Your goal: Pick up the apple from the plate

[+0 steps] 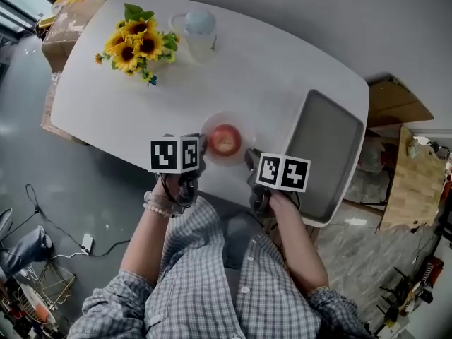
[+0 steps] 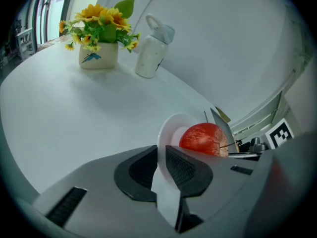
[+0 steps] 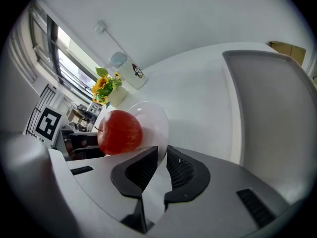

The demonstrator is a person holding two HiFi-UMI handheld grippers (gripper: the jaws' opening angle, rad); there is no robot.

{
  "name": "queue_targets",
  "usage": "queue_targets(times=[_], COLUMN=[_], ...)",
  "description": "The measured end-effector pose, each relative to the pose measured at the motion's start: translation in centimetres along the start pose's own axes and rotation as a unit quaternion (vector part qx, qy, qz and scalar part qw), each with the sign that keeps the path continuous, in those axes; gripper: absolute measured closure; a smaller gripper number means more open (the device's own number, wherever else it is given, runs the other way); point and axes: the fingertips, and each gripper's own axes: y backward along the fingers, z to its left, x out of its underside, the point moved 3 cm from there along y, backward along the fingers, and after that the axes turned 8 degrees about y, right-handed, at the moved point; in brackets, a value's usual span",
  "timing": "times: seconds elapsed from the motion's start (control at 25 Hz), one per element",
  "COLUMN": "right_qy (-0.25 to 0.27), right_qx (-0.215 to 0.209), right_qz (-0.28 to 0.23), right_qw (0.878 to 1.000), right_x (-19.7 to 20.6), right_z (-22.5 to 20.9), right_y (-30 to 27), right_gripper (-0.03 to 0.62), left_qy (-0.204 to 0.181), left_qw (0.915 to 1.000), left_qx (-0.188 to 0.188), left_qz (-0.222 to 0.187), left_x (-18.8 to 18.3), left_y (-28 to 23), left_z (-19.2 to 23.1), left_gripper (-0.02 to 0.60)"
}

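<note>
The apple [image 1: 224, 140], red with its thin stem pointing sideways, sits on a small white plate [image 1: 224, 116] close to the near edge of the white counter [image 1: 268, 69]; the left claw [image 2: 161, 155] is drawn narrow on the plate's left rim, the thin white edge standing between its two dark ribbed pads; the right claw [image 3: 162, 155] is likewise closed narrow on the rim at the plate's near right side, with the edge pinched between its pads; neither claw touches the apple, which lies just beyond each pair of pads in the gripper views; each claw's marker cube faces up in the head view, one on either side of the plate; a grey tray [image 1: 332, 147] lies on the right part of the counter, near the plate but apart from it; at the far left stands a bunch of sunflowers [image 1: 138, 44] in a pale pot [image 2: 99, 56], with a white bottle [image 1: 198, 30] just to its right; both are well apart from the plate.
</note>
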Motion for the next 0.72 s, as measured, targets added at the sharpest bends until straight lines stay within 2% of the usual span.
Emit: queue_targets(times=[0.16,0.48,0.64,0.72], right_qy=[0.001,0.001,0.009,0.005], right_qx=[0.016,0.029,0.043,0.044], right_qz=[0.016,0.002,-0.028,-0.047], right_qw=[1.0,1.0,0.999,0.998], right_x=[0.4,0.2,-0.6,-1.1], right_z=[0.2,0.5,0.5,0.5], right_y=[-1.2,-2.6,-2.5,-2.1], right_gripper=[0.53,0.53,0.53,0.53], left_qy=[0.0,0.003,-0.024,-0.024], left_qw=[0.9999,0.9999,0.9994,0.9993], left_qx=[-0.004,-0.011,-0.025,-0.028], left_qz=[0.01,0.008,0.008,0.002], left_x=[0.3,0.9,0.9,0.7], left_y=[-0.5,-1.2,-1.1,-0.8], left_z=[1.2,2.7,2.6,2.7], left_gripper=[0.526,0.526,0.523,0.512])
